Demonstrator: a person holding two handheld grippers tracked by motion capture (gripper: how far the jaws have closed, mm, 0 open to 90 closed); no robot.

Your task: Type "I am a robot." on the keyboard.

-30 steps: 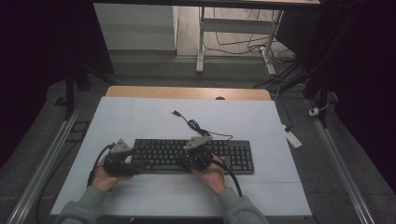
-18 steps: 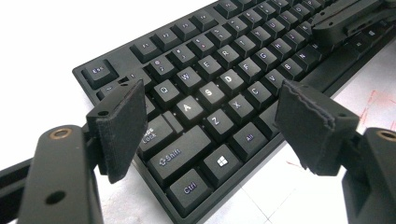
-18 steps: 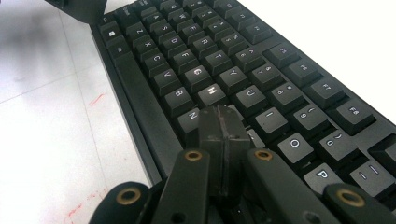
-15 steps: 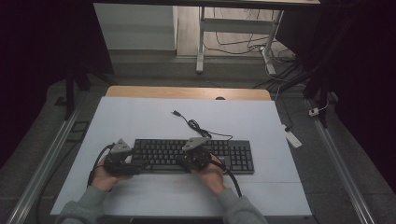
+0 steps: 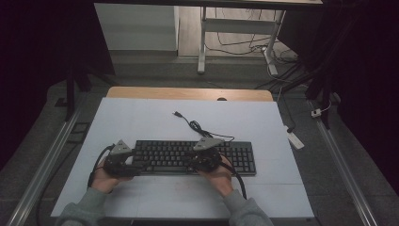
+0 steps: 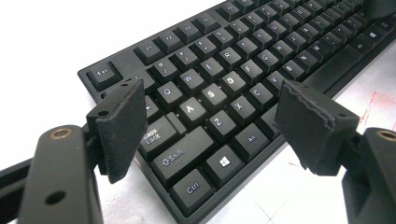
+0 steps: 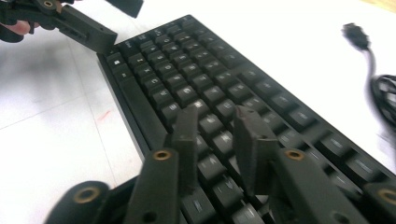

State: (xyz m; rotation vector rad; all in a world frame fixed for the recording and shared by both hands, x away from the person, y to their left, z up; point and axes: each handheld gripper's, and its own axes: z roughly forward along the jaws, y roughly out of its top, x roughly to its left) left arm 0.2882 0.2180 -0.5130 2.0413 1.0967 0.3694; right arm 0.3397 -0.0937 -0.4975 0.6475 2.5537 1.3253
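Observation:
A black keyboard (image 5: pixel 188 157) lies lengthwise on the white table (image 5: pixel 155 122), and its cable with a USB plug (image 5: pixel 193 125) curls behind it. My left gripper (image 5: pixel 136 162) is at the keyboard's left end. Its jaws stand wide open on either side of that corner (image 6: pixel 210 100), with the pads (image 6: pixel 121 121) off the keyboard (image 6: pixel 233 60). My right gripper (image 5: pixel 192 162) hovers over the middle keys and points left along the keyboard (image 7: pixel 201 65). Its jaws (image 7: pixel 215 116) have just been opening, stand a little apart, and have nothing between them. The left gripper (image 7: pixel 84 23) shows farther off.
The cable (image 7: pixel 373 70) lies on the table past the keyboard's far side. A wooden strip (image 5: pixel 188 93) edges the table's far end. A white power strip (image 5: pixel 295 140) lies on the floor at the right. Faint red marks (image 7: pixel 105 114) dot the table in front.
My right gripper has shifted slightly over the keys. The left hand and the keyboard have stayed put.

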